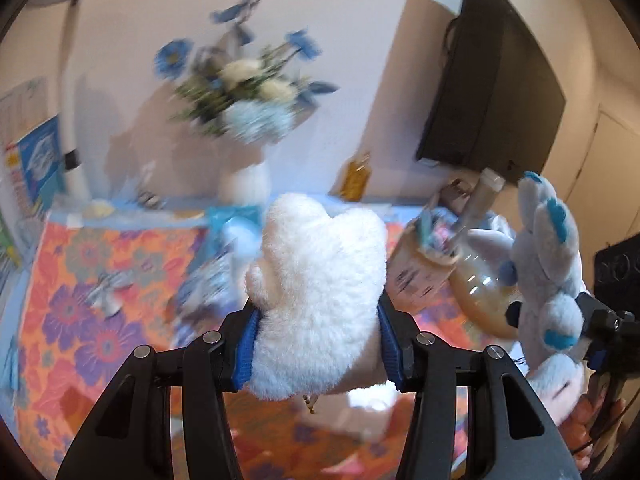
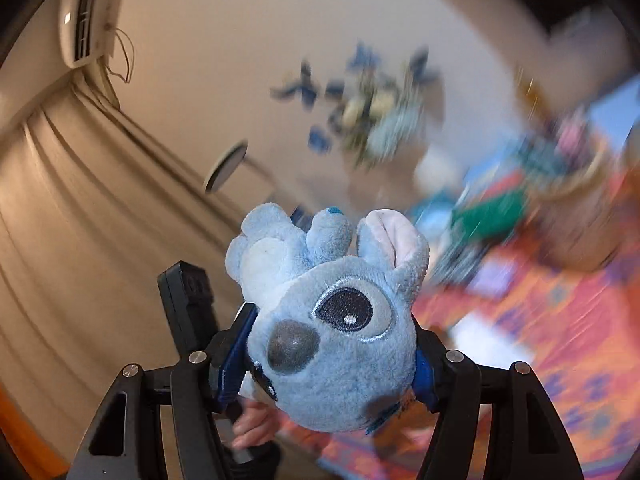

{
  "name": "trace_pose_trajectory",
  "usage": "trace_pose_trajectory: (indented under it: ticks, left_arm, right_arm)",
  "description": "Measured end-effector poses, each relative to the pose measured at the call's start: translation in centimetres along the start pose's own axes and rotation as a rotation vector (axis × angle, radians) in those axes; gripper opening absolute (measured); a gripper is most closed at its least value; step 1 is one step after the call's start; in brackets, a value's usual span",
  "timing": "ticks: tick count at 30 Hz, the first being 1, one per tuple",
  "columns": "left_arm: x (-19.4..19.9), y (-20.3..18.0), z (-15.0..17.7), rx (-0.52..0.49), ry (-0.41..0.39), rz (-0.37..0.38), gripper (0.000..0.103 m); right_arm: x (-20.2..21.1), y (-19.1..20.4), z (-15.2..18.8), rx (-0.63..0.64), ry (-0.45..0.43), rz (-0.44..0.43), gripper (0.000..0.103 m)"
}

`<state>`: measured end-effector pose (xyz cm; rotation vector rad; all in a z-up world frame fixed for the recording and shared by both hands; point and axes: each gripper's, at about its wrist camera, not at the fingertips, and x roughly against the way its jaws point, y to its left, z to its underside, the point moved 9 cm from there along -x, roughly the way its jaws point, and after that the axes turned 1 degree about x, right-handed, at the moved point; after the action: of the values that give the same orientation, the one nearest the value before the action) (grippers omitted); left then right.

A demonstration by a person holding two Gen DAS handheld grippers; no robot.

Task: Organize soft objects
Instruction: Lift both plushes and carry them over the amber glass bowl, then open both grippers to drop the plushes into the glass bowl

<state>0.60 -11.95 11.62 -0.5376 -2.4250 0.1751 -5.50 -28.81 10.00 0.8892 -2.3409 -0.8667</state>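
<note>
Left wrist: vase (image 1: 244,182) with blue-white flowers (image 1: 248,92).

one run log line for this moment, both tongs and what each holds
left tongs: shut on white plush | right tongs: shut on blue plush | both held above floral cloth

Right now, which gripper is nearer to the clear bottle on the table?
Right. In the left wrist view the right gripper, holding the blue plush toy, sits just beside the bottle. The left gripper, clamped on the white plush toy, is farther off.
</note>
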Motion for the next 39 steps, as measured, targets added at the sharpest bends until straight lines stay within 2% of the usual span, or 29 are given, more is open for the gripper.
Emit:
trace_pose_trajectory:
  ticks: [3,5,7,10,11,14,17,19,21,23,26,27,28,30,33,37,39]
  left_arm:
    - [-0.8,-4.7,-2.8,-0.042,-0.038,0.073,0.048]
    - [-2.0,-8.3,-4.5,-0.084,-0.028,0.097,0.048]
    - [-3.4,-12.1,-6.1,-0.116,-0.030,0.155,0.048]
    - [-5.3,-16.3,-7.6,-0.148,-0.022,0.224,0.048]
    - [-6.4,-18.0,-8.0,-0.164,-0.014,0.244,0.048]
    - [-9.3,-21.5,-7.9,-0.193,0.012,0.283,0.048]
    - [-12.8,-23.5,-5.9,-0.199,0.089,0.319,0.049]
    - [-15.5,-24.8,-3.6,-0.223,0.147,0.339,0.048]
    - [-17.3,-25.9,-1.4,-0.268,0.196,0.356,0.048]
    - [-19.5,-26.7,0.9,-0.307,0.261,0.338,0.048]
    - [-21.4,-27.6,3.0,-0.308,0.328,0.361,0.055]
    - [-21.5,-27.7,3.1,-0.303,0.339,0.375,0.064]
    - [-21.5,-28.0,3.2,-0.290,0.344,0.390,0.077]
    - [-20.9,-28.0,3.1,-0.262,0.331,0.397,0.085]
    - [-20.3,-27.5,2.5,-0.258,0.312,0.390,0.085]
    - [-18.2,-27.2,2.6,-0.262,0.308,0.409,0.085]
    - [-16.5,-26.8,2.5,-0.270,0.282,0.417,0.085]
  right_arm:
    - [4.4,-1.0,-3.2,0.051,-0.092,0.150,0.066]
    - [7.8,-1.9,-5.4,0.072,-0.169,0.268,0.066]
    - [11.0,-3.1,-7.5,0.094,-0.235,0.391,0.066]
    - [14.6,-5.2,-9.3,0.083,-0.293,0.538,0.066]
    - [14.9,-6.0,-9.6,0.083,-0.296,0.585,0.066]
    - [16.3,-10.2,-10.3,0.076,-0.292,0.802,0.066]
    - [16.7,-15.1,-9.0,0.012,-0.250,0.908,0.066]
    - [16.6,-17.7,-8.2,-0.050,-0.221,0.922,0.066]
    - [16.4,-21.1,-6.5,-0.135,-0.170,0.976,0.066]
    - [16.7,-23.4,-5.3,-0.191,-0.133,1.013,0.067]
    - [16.7,-25.3,-4.0,-0.262,-0.090,0.985,0.069]
    - [16.6,-25.5,-3.8,-0.275,-0.079,0.954,0.074]
    - [16.6,-25.5,-3.6,-0.284,-0.063,0.955,0.077]
    - [17.2,-25.8,-3.0,-0.297,-0.019,0.983,0.088]
    - [18.8,-26.0,-2.0,-0.323,-0.015,0.988,0.089]
    - [21.1,-24.1,-1.1,-0.354,-0.083,0.948,0.089]
    - [21.3,-22.5,-1.2,-0.335,-0.100,0.917,0.089]
